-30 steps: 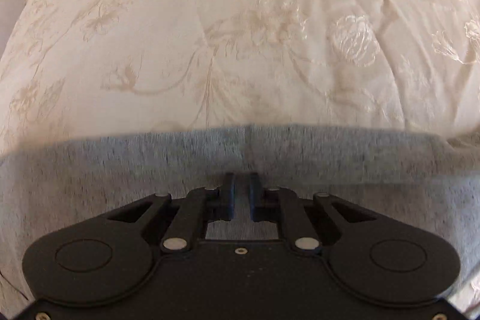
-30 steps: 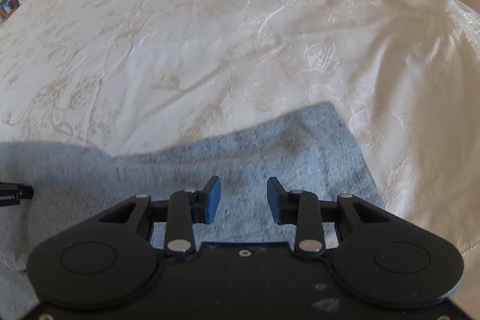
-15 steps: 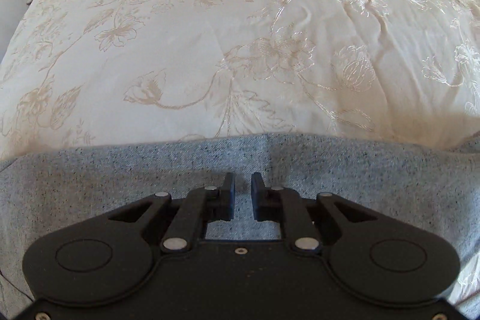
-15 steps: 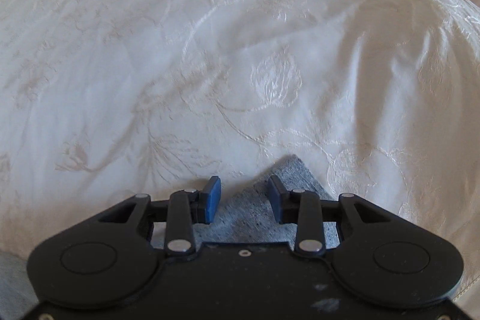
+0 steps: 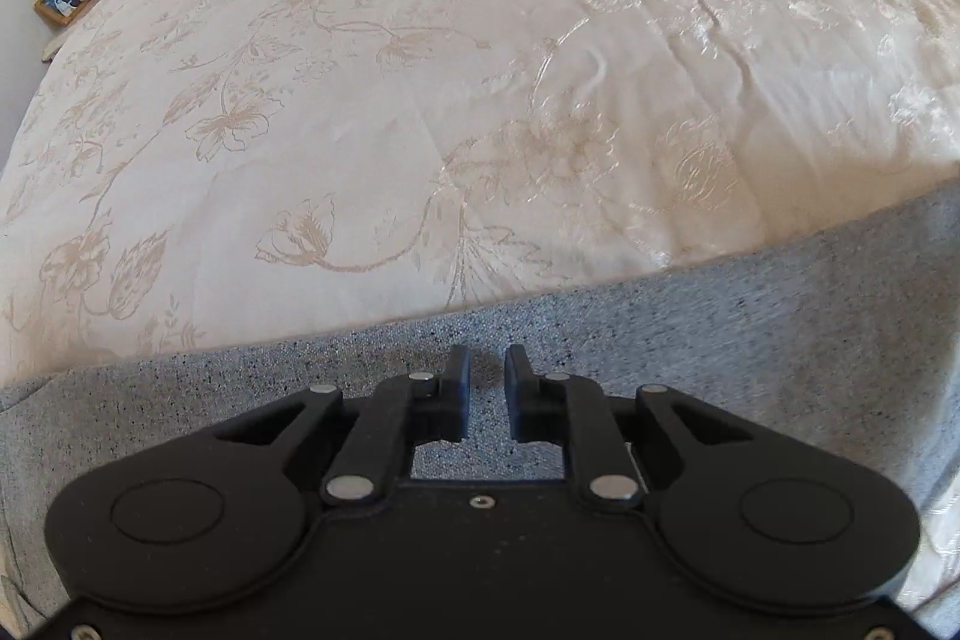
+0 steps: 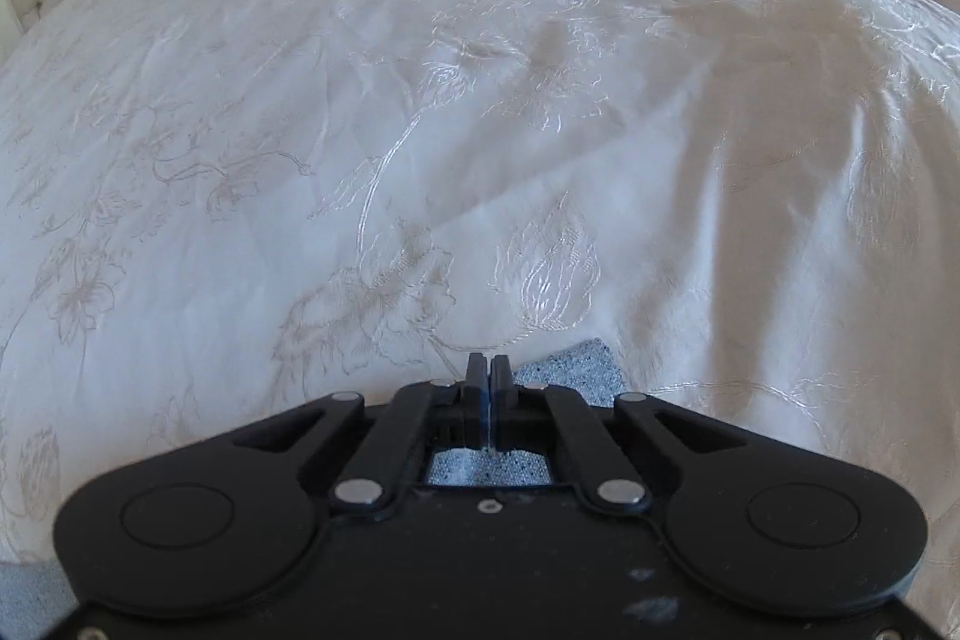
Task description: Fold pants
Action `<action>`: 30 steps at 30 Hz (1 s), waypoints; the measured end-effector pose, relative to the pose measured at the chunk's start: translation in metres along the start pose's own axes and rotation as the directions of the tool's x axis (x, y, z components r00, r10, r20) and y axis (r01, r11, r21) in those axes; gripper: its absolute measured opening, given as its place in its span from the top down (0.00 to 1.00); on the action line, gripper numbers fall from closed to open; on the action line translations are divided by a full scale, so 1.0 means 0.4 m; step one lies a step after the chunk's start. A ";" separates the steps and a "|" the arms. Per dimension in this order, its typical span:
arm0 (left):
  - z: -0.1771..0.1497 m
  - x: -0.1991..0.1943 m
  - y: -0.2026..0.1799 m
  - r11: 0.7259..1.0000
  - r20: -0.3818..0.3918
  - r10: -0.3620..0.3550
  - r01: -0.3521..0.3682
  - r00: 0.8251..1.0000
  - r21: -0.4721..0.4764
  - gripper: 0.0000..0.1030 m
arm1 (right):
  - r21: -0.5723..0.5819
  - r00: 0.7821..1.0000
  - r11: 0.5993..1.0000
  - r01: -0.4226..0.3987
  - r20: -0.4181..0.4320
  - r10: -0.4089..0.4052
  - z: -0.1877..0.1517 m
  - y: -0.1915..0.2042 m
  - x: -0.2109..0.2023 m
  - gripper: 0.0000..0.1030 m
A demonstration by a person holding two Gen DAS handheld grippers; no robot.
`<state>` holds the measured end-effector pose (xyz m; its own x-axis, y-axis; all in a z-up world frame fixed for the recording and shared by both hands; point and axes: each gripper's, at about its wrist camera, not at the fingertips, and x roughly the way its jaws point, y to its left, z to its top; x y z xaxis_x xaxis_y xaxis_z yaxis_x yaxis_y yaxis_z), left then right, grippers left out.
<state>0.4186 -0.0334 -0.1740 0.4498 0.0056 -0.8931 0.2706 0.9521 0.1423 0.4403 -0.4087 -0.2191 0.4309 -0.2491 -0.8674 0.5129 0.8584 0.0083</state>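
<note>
Pants corner at lower centre: I brought the right gripper from apart to clamped on it, while the left gripper jaws were opening, releasing the fabric, so the fold could start.

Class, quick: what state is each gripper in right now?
Left gripper: jaws opening, nothing pinched, over the grey pants.
Right gripper: shut on the pants corner.

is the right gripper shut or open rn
Shut. In the right wrist view the right gripper has its pads pressed together with no gap, over a corner of the grey pants; whether cloth is pinched, cannot tell.
</note>
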 end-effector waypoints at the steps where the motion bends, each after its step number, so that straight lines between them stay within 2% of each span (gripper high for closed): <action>1: -0.002 0.036 -0.005 0.999 -0.025 0.038 -0.038 0.999 0.018 0.77 | -0.020 1.000 1.000 0.010 -0.010 -0.010 -0.008 0.008 0.014 0.99; 3: -0.007 0.086 -0.011 0.996 -0.049 0.076 -0.074 0.996 0.049 0.78 | -0.076 1.000 0.997 0.008 -0.022 -0.010 -0.022 0.016 0.037 0.98; 5: -0.006 0.089 -0.024 0.992 -0.019 0.098 -0.096 0.995 0.077 0.81 | -0.111 1.000 0.994 0.000 0.002 0.000 -0.032 0.021 0.026 0.97; 6: -0.002 0.086 -0.032 0.990 -0.021 0.110 -0.107 0.994 0.097 0.81 | -0.112 1.000 0.994 -0.001 0.026 0.004 -0.036 0.018 0.001 0.94; 7: 0.001 0.079 -0.036 0.988 -0.023 0.115 -0.112 0.993 0.107 0.81 | -0.113 0.999 0.994 0.008 0.055 -0.002 -0.049 0.016 -0.032 0.85; 8: 0.004 0.065 -0.033 0.989 -0.020 0.110 -0.107 0.994 0.097 0.81 | -0.117 0.997 0.993 0.015 0.072 -0.007 -0.057 0.014 -0.057 0.80; 10: 0.000 0.021 -0.014 0.997 -0.008 0.069 -0.068 0.998 0.039 0.78 | -0.138 0.996 0.990 -0.024 0.086 0.036 -0.078 0.012 -0.117 0.79; 13: -0.035 -0.048 0.008 1.000 -0.016 0.011 -0.011 1.000 -0.013 0.78 | -0.181 0.992 0.977 -0.112 0.043 0.121 -0.145 0.026 -0.190 0.79; 16: -0.090 -0.084 0.024 1.000 -0.057 0.007 -0.008 0.998 -0.026 0.78 | -0.201 0.986 0.966 -0.163 0.005 0.168 -0.221 0.039 -0.234 0.79; 18: -0.117 -0.087 0.046 0.999 -0.103 -0.004 0.000 0.995 -0.041 0.78 | -0.173 0.979 0.964 -0.203 -0.041 0.199 -0.247 0.046 -0.240 0.79; 20: -0.134 -0.086 0.077 0.997 -0.141 0.007 -0.018 0.990 -0.074 0.78 | -0.112 0.974 0.969 -0.222 -0.076 0.214 -0.231 0.046 -0.216 0.79; 23: -0.135 -0.099 0.133 0.989 -0.154 0.019 -0.042 0.988 -0.143 0.78 | -0.044 0.980 0.981 -0.188 -0.067 0.185 -0.172 0.059 -0.190 0.79; 30: -0.041 -0.153 0.218 0.973 -0.053 0.054 -0.064 0.997 -0.223 0.78 | 0.112 0.994 0.989 -0.094 -0.045 0.100 -0.002 0.114 -0.080 0.76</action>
<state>0.4008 0.0542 -0.1137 0.4179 0.0729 -0.9056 0.0448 0.9939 0.1007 0.4492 -0.3612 -0.1913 0.4460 -0.1417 -0.8838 0.5501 0.8223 0.1457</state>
